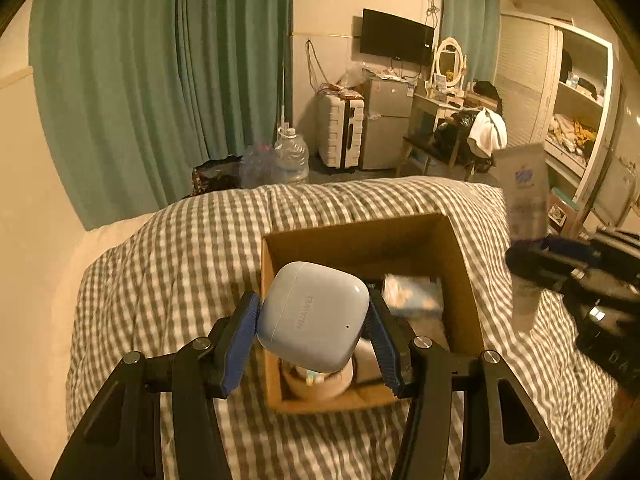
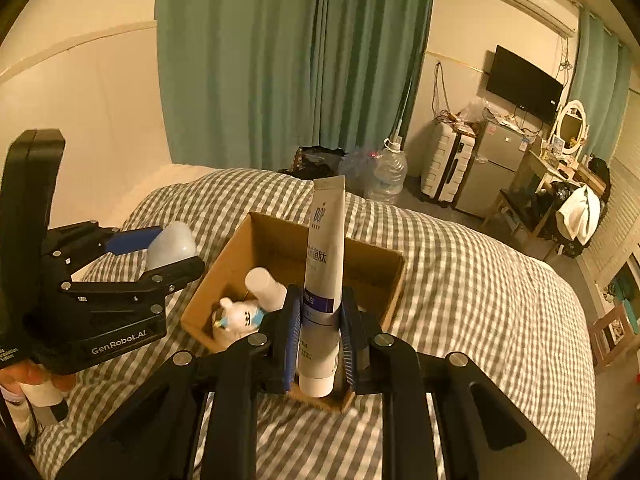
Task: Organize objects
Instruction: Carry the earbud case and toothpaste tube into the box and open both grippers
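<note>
Earbud case [image 1: 313,317] sits clamped between your left gripper [image 1: 312,332] jaws, above the cardboard box [image 1: 460,264]; your right gripper [image 2: 319,334] jaws pinch an upright toothpaste tube [image 2: 326,256].

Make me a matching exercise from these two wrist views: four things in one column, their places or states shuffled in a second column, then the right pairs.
Things:
1. earbud case
2. toothpaste tube
3. plush toy
4. cardboard box

Places or states:
A. lying inside the box
B. clamped upright in the right gripper
C. open-topped, resting on the checked bedding
D. clamped in the left gripper

Pairs: 1-D, 2-B, 3-A, 4-C
</note>
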{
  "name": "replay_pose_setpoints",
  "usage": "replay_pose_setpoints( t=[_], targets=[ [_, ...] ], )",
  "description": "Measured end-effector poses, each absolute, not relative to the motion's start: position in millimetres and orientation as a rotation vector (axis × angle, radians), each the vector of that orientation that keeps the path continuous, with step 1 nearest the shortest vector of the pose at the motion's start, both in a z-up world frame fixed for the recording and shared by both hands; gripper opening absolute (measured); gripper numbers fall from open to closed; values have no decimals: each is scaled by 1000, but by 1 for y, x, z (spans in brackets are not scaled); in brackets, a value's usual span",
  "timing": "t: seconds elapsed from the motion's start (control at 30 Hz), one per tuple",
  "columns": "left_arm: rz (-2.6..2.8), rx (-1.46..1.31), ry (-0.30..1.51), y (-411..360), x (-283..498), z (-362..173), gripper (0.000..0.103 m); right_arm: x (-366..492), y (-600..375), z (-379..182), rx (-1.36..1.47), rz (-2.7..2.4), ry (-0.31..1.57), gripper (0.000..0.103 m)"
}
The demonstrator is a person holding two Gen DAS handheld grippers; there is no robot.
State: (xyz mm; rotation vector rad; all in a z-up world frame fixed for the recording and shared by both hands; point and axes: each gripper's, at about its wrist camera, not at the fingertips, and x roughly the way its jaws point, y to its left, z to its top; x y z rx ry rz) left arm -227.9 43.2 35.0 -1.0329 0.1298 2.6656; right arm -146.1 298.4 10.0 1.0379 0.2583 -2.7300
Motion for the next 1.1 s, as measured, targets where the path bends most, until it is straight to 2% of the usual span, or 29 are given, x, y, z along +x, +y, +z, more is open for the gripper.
replay_pose_setpoints(
  t=[0.7,1.1],
  targets=[
    [2580,-1105,108,60,-323,-36,55,-263,300,-87,1205,-2625,191,18],
    [2575,-1102,159,65,-315,-31,58,-261,303,-89,1209,-2615,119,18]
  ],
)
